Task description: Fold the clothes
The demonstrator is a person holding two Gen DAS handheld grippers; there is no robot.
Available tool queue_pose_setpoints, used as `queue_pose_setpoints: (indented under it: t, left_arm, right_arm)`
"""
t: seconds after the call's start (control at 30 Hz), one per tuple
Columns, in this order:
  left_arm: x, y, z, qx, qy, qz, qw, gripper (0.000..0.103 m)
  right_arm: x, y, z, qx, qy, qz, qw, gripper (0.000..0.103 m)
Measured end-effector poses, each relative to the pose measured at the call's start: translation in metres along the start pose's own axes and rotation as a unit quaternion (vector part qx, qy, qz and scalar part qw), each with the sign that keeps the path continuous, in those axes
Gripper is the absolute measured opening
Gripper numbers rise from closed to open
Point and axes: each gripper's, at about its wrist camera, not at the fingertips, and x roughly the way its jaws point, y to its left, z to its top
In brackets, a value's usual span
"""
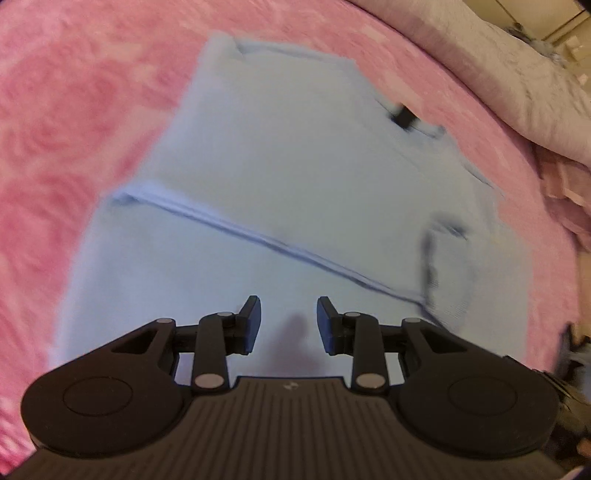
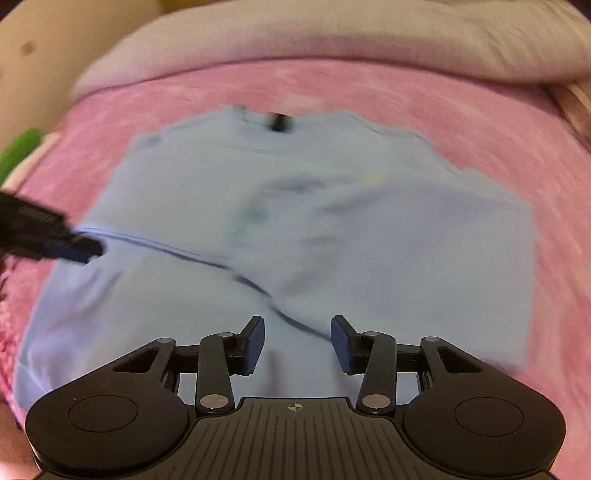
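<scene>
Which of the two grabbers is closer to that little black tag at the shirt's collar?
Hard to tell. Both the left gripper and right gripper hover open over the shirt's near part, far from the tag.

We're in a bedroom at home: a pink fleecy bedspread (image 2: 369,92) covers the whole working surface, a pale grey quilt (image 2: 332,40) is bunched along its far edge (blurred, but plainly bedding), and cream-coloured furniture (image 1: 569,29) shows beyond the bed's corner.
</scene>
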Motion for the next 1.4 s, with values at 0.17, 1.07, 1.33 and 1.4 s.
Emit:
queue_pose_setpoints:
  t: [0.17, 1.07, 1.33, 1.4]
  left_arm:
    - [0.031, -0.029, -0.015, -0.055, 0.036, -0.11, 0.9918, 0.03]
    - [-0.043, -0.033, 0.05, 0.134, -0.252, -0.043, 0.9576, 0.002]
    - [0.006, 0.026, 0.043, 0.051, -0.164, -0.025, 0.9848, 0.002]
    - [-0.002, 0.029, 0.037, 0.044, -0.169, -0.041, 0.9838, 0.002]
  right_arm:
    - [-0.004, -0.079, -0.005, 0.161, 0.026, -0.097, 0.982, 0.045]
    - [-0.014, -0.13, -0.014, 0.347, 0.011, -0.076, 0.935, 0.045]
    - [0.008, -0.097, 0.015, 0.298, 0.013, -0.068, 0.952, 0.045]
    - [0.011, -0.087, 0.02, 0.279, 0.01, -0.071, 0.958, 0.045]
